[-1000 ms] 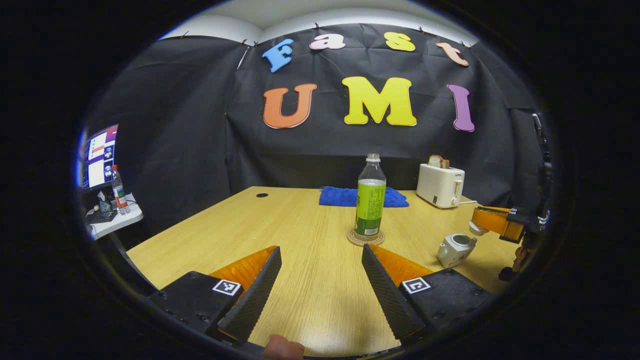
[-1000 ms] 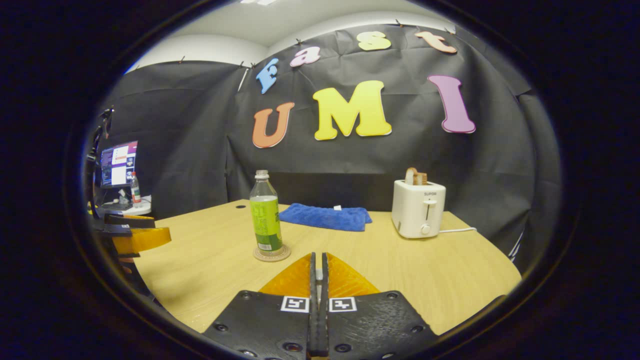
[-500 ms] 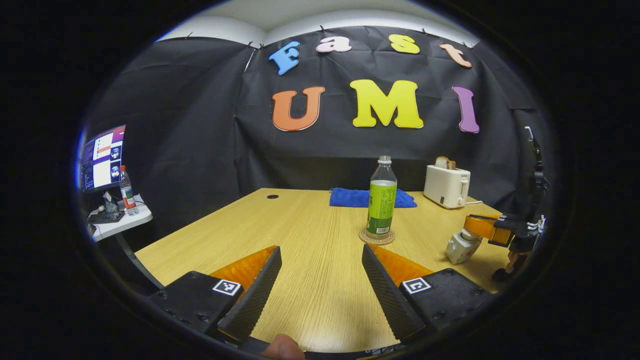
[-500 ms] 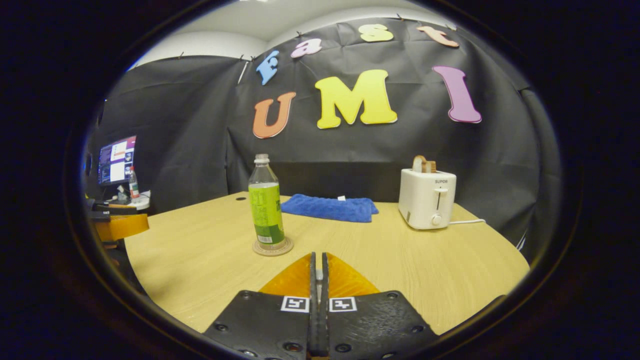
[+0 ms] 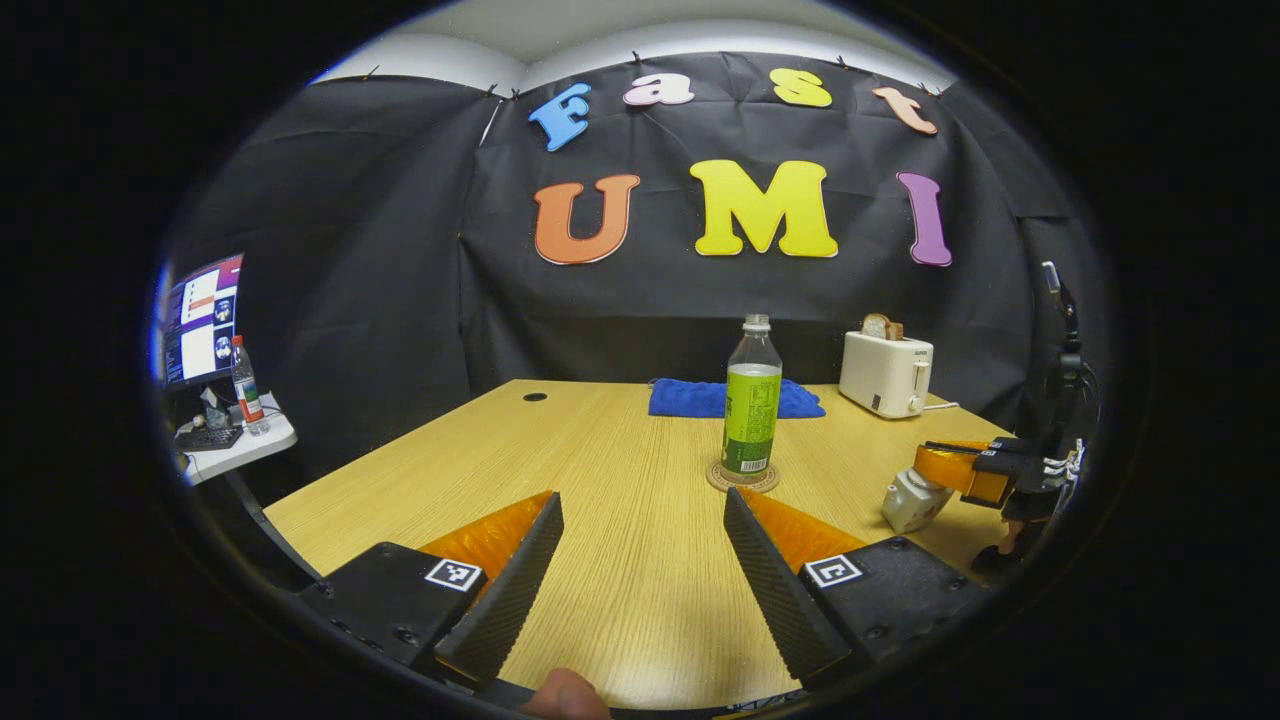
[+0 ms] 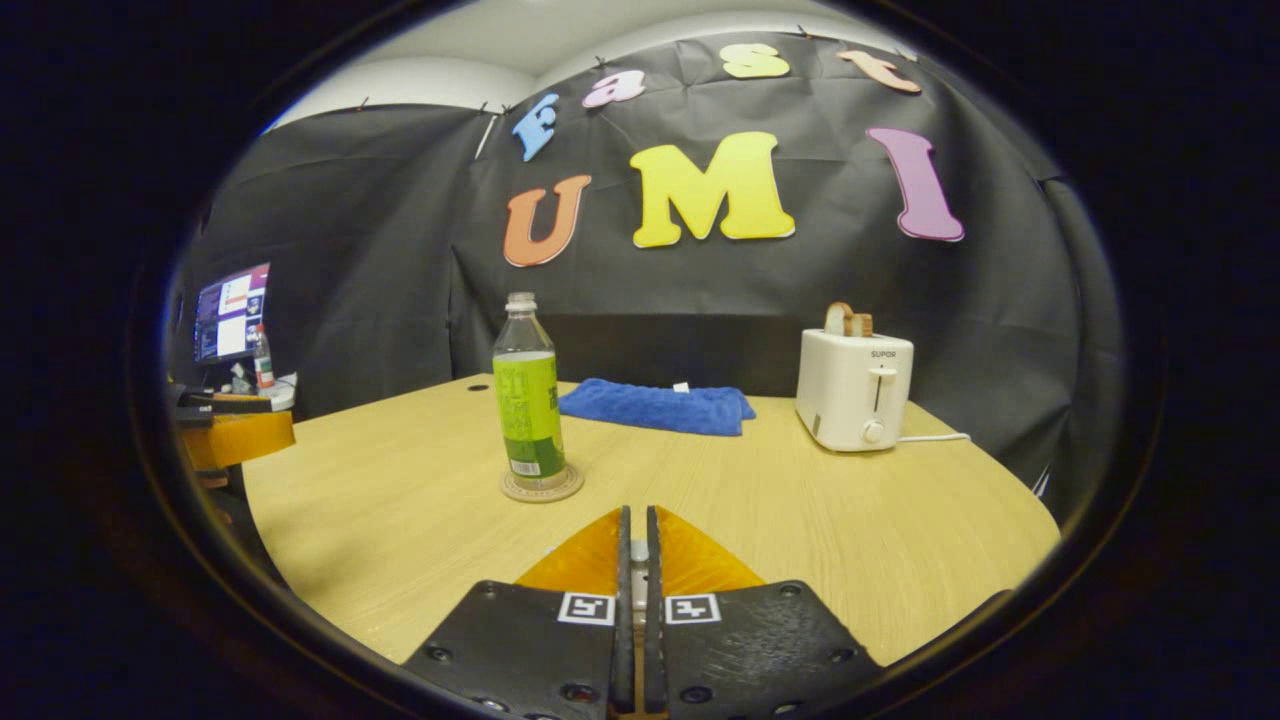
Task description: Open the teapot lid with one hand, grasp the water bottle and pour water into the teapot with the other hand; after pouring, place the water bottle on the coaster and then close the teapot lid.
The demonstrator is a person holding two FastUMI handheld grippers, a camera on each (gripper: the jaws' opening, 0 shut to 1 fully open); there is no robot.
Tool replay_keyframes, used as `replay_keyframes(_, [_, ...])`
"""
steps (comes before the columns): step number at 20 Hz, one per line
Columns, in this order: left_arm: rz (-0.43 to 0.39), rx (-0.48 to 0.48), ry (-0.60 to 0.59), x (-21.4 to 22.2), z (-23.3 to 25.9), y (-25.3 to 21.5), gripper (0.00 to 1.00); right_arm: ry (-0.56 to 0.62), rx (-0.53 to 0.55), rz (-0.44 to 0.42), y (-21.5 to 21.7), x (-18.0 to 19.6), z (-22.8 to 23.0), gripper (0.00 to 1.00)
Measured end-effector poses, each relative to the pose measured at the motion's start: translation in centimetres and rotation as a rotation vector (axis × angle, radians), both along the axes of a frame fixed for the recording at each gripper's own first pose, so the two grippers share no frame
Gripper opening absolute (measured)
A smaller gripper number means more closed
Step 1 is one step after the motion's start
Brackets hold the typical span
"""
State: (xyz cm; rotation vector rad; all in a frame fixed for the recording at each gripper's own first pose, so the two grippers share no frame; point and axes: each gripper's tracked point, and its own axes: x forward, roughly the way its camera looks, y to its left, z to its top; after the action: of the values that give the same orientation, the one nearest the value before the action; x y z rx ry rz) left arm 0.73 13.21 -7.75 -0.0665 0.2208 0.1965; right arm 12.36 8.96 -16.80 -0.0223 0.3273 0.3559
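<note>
Water bottle (image 5: pixel 751 398) stands upright on the round coaster (image 5: pixel 742 477) near the middle of the wooden tabletop (image 5: pixel 600 470), uncapped, with a green label around its body. Behind it lie a blue cloth (image 5: pixel 700 398) and, to the right, a white toaster (image 5: pixel 886 372) with bread in its slot. In the left gripper view, the left hand-held gripper (image 5: pixel 640 570) hovers low over the near edge of the tabletop, its fingers spread wide apart and holding nothing. Off to the right stands the small white teapot (image 5: pixel 910 497), with the right hand-held gripper (image 5: pixel 925 468) just above its top. In the right gripper view, that gripper's fingers are clenched nearly together around a small pale piece that I cannot identify for certain.
</note>
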Motion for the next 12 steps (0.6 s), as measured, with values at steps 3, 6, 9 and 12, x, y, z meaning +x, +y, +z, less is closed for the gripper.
replay_keyframes(3, [-0.008,0.011,-0.019,0.0,0.9,-0.5,1.0,-0.025,0.021,-0.039,-1.0,-0.1,1.4,0.14])
replay_keyframes(6, [-0.023,0.006,-0.053,0.3,2.3,-1.7,1.0,-0.075,0.034,-0.114,-3.5,-0.4,3.6,0.37])
replay_keyframes(9, [-0.061,-0.013,-0.097,1.0,3.6,-4.1,1.0,-0.137,0.01,-0.2,-6.4,-1.7,5.7,0.9])
replay_keyframes(12, [-0.105,-0.034,-0.132,1.7,5.0,-7.0,1.0,-0.203,-0.016,-0.267,-9.1,-3.9,8.3,0.97])
